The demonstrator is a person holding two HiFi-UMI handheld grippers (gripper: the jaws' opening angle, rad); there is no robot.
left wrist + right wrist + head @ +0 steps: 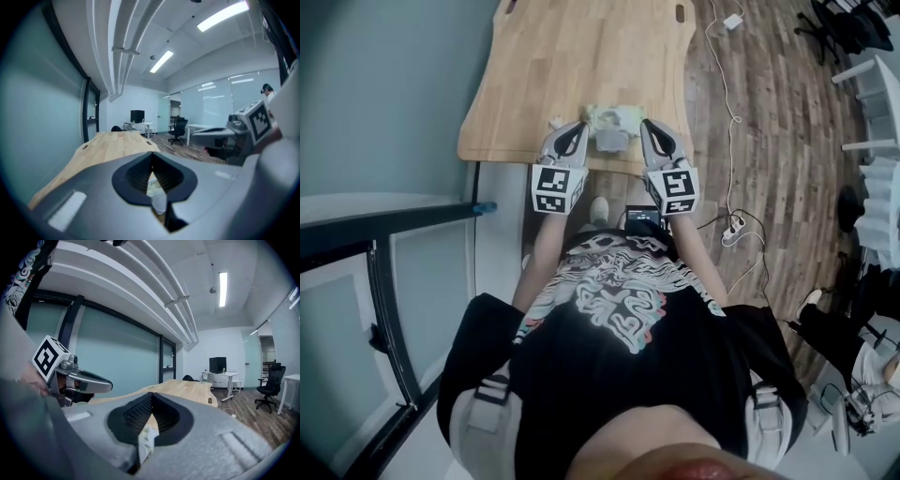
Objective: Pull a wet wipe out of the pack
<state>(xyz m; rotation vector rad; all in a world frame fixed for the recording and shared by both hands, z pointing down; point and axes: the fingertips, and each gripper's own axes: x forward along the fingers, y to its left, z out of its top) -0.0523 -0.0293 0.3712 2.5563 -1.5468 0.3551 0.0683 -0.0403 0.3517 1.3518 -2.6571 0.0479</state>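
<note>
The wet wipe pack (614,120), pale green with a white lid part, lies near the front edge of the wooden table (581,56). My left gripper (580,127) hangs just left of the pack and my right gripper (646,124) just right of it. Both point away from me over the table. In the left gripper view the left gripper (151,154) has its jaws closed tip to tip, and the pack (154,185) shows below through the gap behind them. The right gripper (151,393) is likewise shut, with a white part of the pack (146,437) seen underneath. Nothing shows pinched at either tip.
A glass partition with a dark frame (384,281) runs along the left. White cables and a power strip (733,228) lie on the wood floor to the right. An office chair (177,129) and desks stand far beyond the table.
</note>
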